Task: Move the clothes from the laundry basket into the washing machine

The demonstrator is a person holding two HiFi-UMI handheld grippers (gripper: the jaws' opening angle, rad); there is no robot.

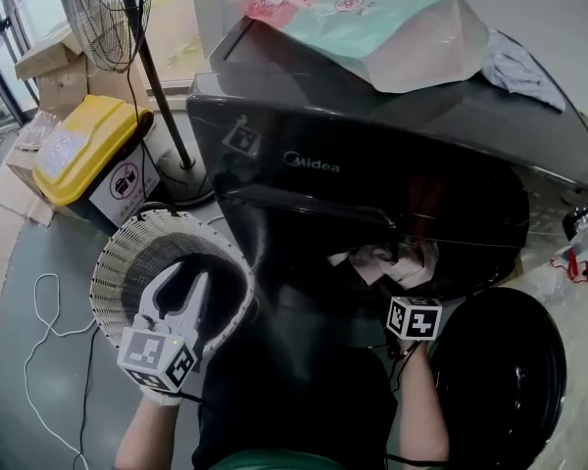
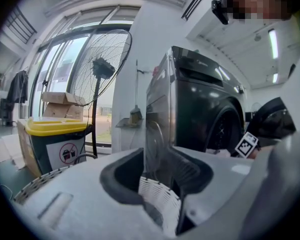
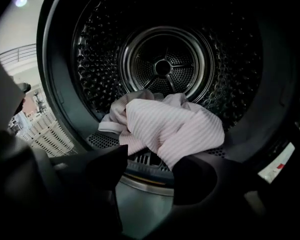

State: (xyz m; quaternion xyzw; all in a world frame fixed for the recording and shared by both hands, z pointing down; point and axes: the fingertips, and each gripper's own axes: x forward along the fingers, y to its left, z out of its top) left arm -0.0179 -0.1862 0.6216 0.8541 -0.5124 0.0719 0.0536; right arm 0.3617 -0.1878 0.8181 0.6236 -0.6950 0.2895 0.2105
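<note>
The grey floor (image 1: 39,262) carries the dark washing machine (image 1: 372,164). Just beside its front left corner is the white woven laundry basket (image 1: 118,253). Behind the basket stand a yellow-lidded bin (image 1: 83,150) and a fan's round base (image 1: 181,186), with cardboard boxes (image 1: 59,76) further back. A thin white cable (image 1: 44,331) loops over the floor left of the basket.

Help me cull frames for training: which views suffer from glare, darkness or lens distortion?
Head view: the glossy black washing machine reads as a dark mass with faint reflections. Left gripper view: strong fisheye bending, bright windows behind. Right gripper view: dim drum, heavy dark edges; only the striped garment is well lit, the right tongs near-black.
</note>
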